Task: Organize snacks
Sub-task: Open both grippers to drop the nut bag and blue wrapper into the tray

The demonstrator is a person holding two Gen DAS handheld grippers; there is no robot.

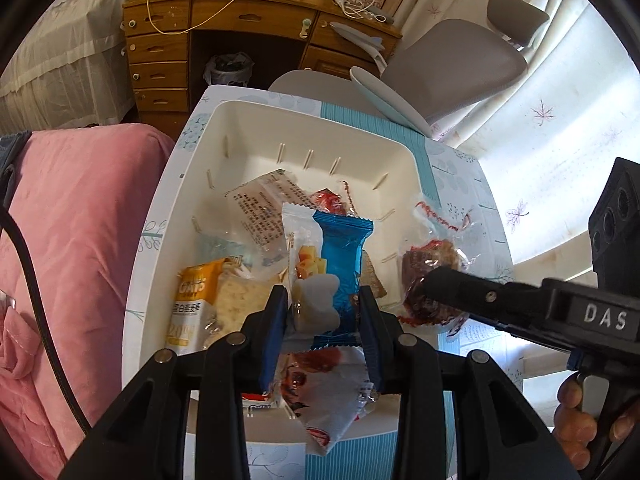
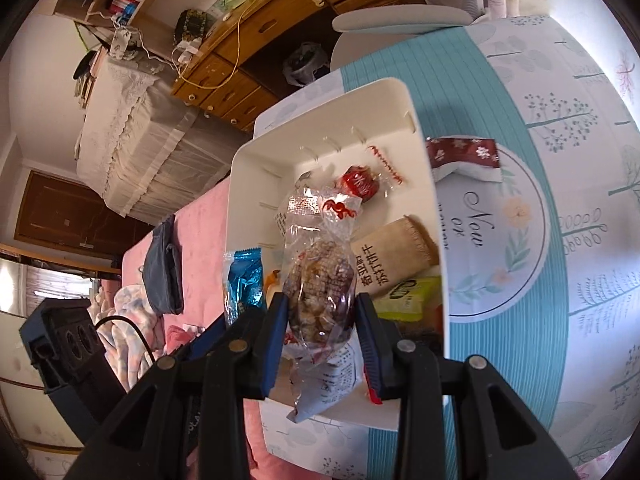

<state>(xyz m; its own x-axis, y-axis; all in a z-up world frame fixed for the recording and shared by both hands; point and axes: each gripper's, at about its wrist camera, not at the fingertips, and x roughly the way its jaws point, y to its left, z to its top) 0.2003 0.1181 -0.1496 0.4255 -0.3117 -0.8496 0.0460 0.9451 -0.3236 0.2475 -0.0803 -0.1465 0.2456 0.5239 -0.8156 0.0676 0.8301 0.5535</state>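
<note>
The left gripper (image 1: 324, 312) clamped a blue-and-clear snack packet (image 1: 340, 256); the right gripper (image 2: 322, 316) clamped a clear packet of brown nutty pieces (image 2: 320, 284) — both hung over the white bin (image 1: 248, 128) of snacks, which sat on a floral tablecloth (image 2: 560, 160).

right gripper (image 1: 430, 286) — "DAS" | tablecloth (image 2: 560, 200) — "Now or" | yellow packet (image 1: 196, 304) — "OATS"

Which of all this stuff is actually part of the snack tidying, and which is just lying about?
Part of the job:
white bin
blue snack packet in left gripper
clear-wrapped snack in right gripper

Lying about:
wooden desk
grey chair
pink bedding
</note>
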